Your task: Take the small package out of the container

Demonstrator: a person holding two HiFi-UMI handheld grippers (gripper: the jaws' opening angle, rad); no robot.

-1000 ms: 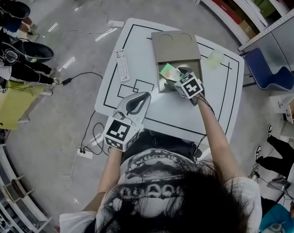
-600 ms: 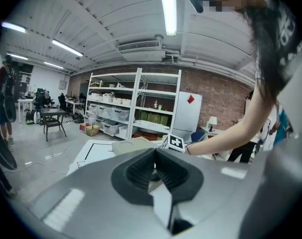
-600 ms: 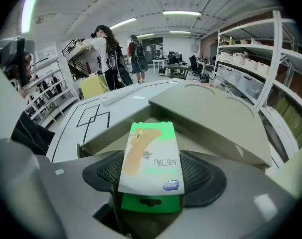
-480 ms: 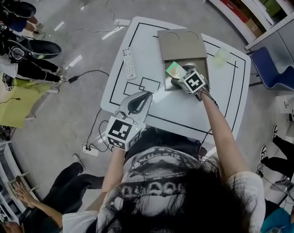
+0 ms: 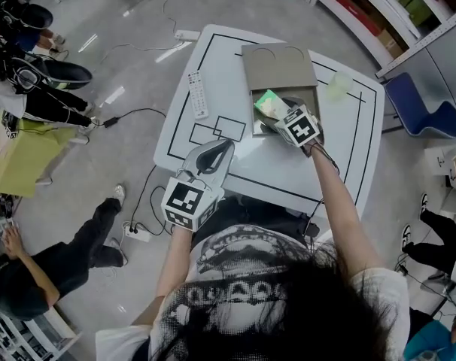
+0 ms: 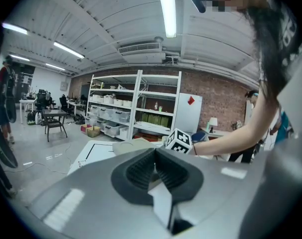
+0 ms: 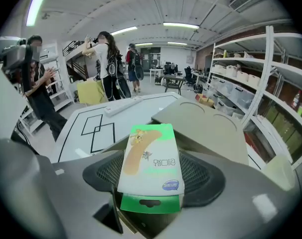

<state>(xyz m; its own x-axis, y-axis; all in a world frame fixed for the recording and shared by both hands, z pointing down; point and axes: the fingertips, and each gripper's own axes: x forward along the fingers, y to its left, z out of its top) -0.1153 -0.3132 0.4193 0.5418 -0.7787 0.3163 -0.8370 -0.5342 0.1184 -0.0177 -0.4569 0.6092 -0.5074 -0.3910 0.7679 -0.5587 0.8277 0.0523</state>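
Note:
In the right gripper view a small green and white package (image 7: 152, 166) sits between the jaws, and my right gripper (image 7: 151, 180) is shut on it. From the head view the package (image 5: 271, 105) hangs over the open cardboard container (image 5: 277, 68) at the far side of the white table (image 5: 288, 173). The right gripper (image 5: 279, 116) reaches in from the near right. The container's tan lid (image 7: 203, 126) lies just beyond the package. My left gripper (image 5: 226, 147) is shut and holds nothing, hovering at the table's near left edge; its pads meet in its own view (image 6: 155, 171).
A white remote control (image 5: 197, 95) lies on the table's left part by black marked squares. A pale greenish object (image 5: 335, 89) rests right of the container. A power strip (image 5: 133, 235) and cables lie on the floor at left, a person (image 5: 55, 265) is nearby, and a blue chair (image 5: 412, 115) stands at right.
The right gripper still holds the package over the container and has barely shifted. The left gripper has stayed put. A person has come into view on the floor at lower left.

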